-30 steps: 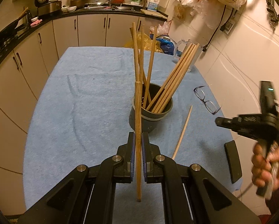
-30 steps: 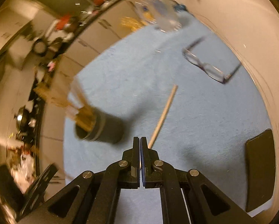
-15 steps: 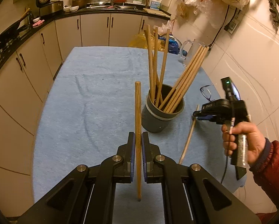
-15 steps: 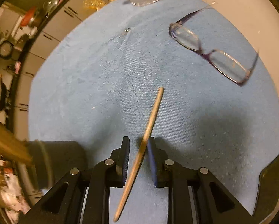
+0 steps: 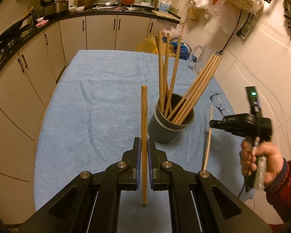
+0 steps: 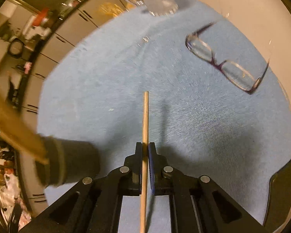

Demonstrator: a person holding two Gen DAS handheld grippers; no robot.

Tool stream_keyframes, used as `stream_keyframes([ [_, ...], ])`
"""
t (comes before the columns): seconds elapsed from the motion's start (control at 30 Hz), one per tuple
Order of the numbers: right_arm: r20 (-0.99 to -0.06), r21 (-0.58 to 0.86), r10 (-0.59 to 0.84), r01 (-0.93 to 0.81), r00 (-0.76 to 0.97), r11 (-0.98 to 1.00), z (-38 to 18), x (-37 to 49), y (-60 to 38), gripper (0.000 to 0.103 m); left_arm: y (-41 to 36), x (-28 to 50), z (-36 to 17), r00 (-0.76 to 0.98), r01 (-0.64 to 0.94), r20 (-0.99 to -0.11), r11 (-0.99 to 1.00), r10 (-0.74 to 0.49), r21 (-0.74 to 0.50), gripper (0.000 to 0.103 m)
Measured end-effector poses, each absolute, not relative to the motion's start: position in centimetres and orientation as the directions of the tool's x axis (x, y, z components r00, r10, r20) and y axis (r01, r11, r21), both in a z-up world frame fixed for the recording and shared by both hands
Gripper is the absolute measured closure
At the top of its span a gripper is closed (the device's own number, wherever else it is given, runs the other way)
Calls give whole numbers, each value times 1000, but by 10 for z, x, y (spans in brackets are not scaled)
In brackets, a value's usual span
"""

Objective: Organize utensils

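Observation:
A dark grey holder (image 5: pixel 171 124) with several wooden chopsticks leaning in it stands on the blue cloth (image 5: pixel 96 97). My left gripper (image 5: pixel 143 145) is shut on one upright chopstick (image 5: pixel 144 116), just left of the holder and nearer to me. My right gripper (image 6: pixel 145 147), held by a hand in a red sleeve, has its jaws closing on a thinner chopstick (image 6: pixel 145 116), and the pads press on it. In the left wrist view that chopstick (image 5: pixel 208 139) hangs off the cloth to the right of the holder.
A pair of glasses (image 6: pixel 223 64) lies on the cloth at the right. A glass mug (image 5: pixel 201 60) stands behind it near the wall. A flat black object (image 6: pixel 281 190) lies at the cloth's right edge. Kitchen cabinets run along the back and left.
My right gripper came down over the chopstick lying on the cloth, closed on it and raised it off the cloth. My left gripper kept its chopstick and barely moved.

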State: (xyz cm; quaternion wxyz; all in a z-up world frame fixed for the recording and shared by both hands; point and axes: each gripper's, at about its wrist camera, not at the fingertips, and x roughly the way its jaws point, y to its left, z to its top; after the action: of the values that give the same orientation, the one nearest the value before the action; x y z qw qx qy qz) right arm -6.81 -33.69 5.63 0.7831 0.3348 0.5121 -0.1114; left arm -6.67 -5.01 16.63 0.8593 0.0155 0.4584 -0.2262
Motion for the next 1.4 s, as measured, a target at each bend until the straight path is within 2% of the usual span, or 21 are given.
stream_keyframes([
  [0.43,-743,396,71,352,665,848,145,-146,-300,98,-64,-80,179,496,423,-773,887,-396,-183,97],
  [0.53,-720,381,51,333,693,863,159,-157,-296,98,-66,-84,182,502,429,-767,885,-400,-181,97],
  [0.6,-707,370,34,329,707,869,167,-162,-295,103,-68,-85,184,507,431,-763,884,-402,-179,97],
  [0.83,-688,378,23,331,726,865,181,-163,-305,102,-71,-90,189,512,435,-757,883,-405,-178,97],
  [1.03,-750,514,145,430,645,743,145,-146,-347,100,-68,-93,190,513,431,-761,886,-396,-171,97],
  [1.1,-790,509,156,492,593,706,124,-134,-363,94,-66,-93,189,513,426,-765,889,-390,-167,97],
  [1.23,-842,494,187,583,506,645,79,-106,-387,93,-61,-92,188,509,421,-773,893,-379,-161,97],
  [1.3,-867,468,196,615,457,635,57,-90,-391,86,-59,-91,188,505,421,-777,893,-376,-158,97],
  [1.4,-892,427,176,651,416,628,38,-74,-393,84,-56,-89,186,504,421,-779,894,-373,-155,97],
])
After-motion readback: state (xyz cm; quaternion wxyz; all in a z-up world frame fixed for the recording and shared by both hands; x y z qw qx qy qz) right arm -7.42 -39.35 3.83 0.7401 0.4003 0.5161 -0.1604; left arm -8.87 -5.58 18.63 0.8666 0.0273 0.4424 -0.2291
